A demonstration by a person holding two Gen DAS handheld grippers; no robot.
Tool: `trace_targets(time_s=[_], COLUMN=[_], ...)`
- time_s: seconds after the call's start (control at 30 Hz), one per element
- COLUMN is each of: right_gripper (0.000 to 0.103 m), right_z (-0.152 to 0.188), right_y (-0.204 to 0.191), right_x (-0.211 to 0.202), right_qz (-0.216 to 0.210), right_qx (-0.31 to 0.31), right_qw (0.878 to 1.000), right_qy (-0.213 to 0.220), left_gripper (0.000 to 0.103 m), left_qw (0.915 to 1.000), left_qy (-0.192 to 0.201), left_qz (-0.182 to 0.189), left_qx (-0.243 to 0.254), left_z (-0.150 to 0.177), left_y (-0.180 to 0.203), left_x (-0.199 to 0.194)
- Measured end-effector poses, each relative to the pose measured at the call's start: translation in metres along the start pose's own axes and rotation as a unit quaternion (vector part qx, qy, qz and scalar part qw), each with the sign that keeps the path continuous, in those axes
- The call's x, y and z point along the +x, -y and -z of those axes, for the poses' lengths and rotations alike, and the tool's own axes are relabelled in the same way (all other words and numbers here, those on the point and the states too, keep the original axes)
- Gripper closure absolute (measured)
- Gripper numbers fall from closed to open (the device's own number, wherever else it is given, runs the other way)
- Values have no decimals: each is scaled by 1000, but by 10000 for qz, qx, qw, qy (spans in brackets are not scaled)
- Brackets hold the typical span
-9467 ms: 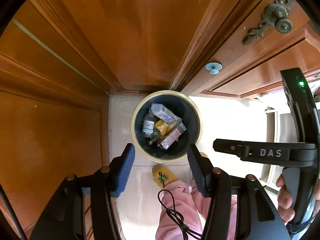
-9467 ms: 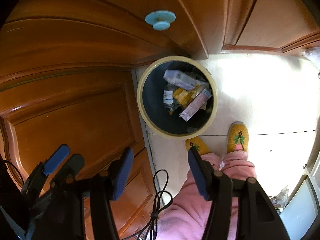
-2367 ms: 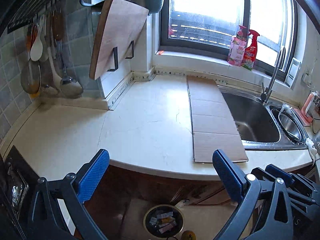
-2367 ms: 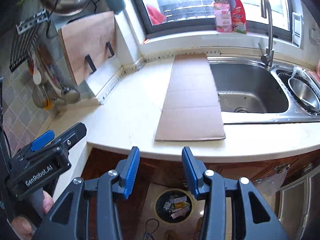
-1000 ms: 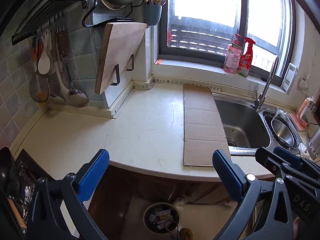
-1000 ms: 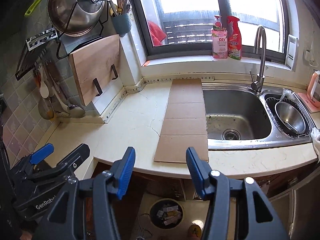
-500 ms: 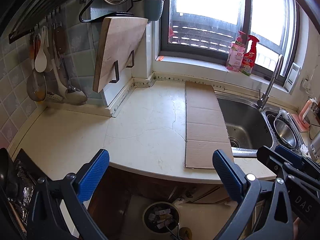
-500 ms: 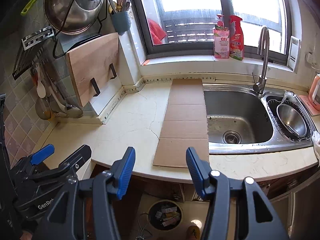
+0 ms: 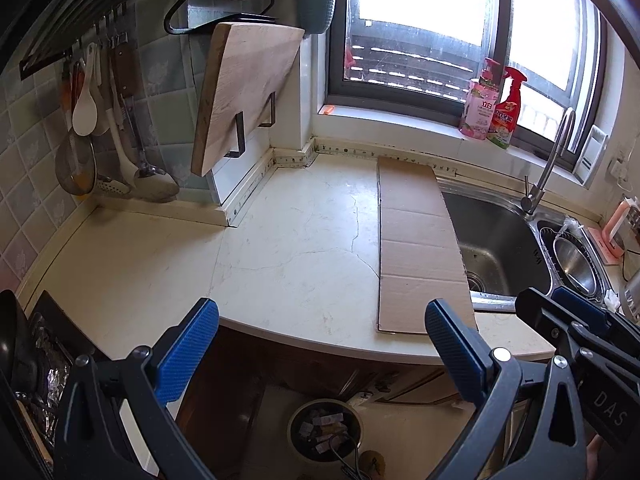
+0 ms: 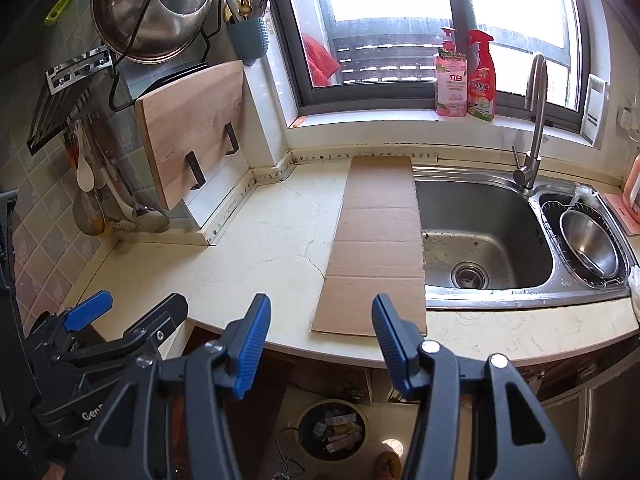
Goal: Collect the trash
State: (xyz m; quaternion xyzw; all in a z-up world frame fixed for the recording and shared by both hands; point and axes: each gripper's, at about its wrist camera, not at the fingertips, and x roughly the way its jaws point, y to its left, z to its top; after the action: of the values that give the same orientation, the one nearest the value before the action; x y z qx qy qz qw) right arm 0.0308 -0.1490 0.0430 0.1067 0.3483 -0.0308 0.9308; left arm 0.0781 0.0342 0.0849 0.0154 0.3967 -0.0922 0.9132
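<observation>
A round dark trash bin (image 9: 325, 428) with several wrappers and boxes in it stands on the floor below the counter; it also shows in the right wrist view (image 10: 332, 429). A flat strip of brown cardboard (image 9: 416, 248) lies on the cream countertop (image 9: 288, 256) beside the sink, also in the right wrist view (image 10: 376, 240). My left gripper (image 9: 320, 320) is open wide and empty, held in front of the counter edge. My right gripper (image 10: 320, 314) is open and empty, near the cardboard's front end. Each gripper shows in the other's view.
A steel sink (image 10: 480, 232) with a tap (image 10: 532, 120) is right of the cardboard, a strainer bowl (image 10: 588, 240) beside it. A wooden cutting board (image 9: 244, 92), hanging utensils (image 9: 104, 120) and a pot lid (image 10: 152, 8) are at the left wall. Two bottles (image 10: 466, 76) stand on the windowsill.
Earlier both grippers looked down into the bin on the floor. They have since risen to counter height. In the last second both views shift only slightly; both grippers stay open and empty.
</observation>
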Motion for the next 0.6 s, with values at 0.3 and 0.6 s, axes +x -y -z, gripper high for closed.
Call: trace_targets(time_s=[0.3,0.6], right_gripper=[50,50], right_z=[0,3], right_y=[-1,3], right_x=[1,0], right_qz=[-4,-12], right_qx=[-30,-18], right_qw=[10000,10000], right_qy=[-28,7], left_gripper=[1,1], left_qw=[10000,10000], left_qy=[-40,-25], left_qz=[22,19], left_qx=[-27,9], left_z=[1,2], left_y=[-3,3], left_x=[2,0])
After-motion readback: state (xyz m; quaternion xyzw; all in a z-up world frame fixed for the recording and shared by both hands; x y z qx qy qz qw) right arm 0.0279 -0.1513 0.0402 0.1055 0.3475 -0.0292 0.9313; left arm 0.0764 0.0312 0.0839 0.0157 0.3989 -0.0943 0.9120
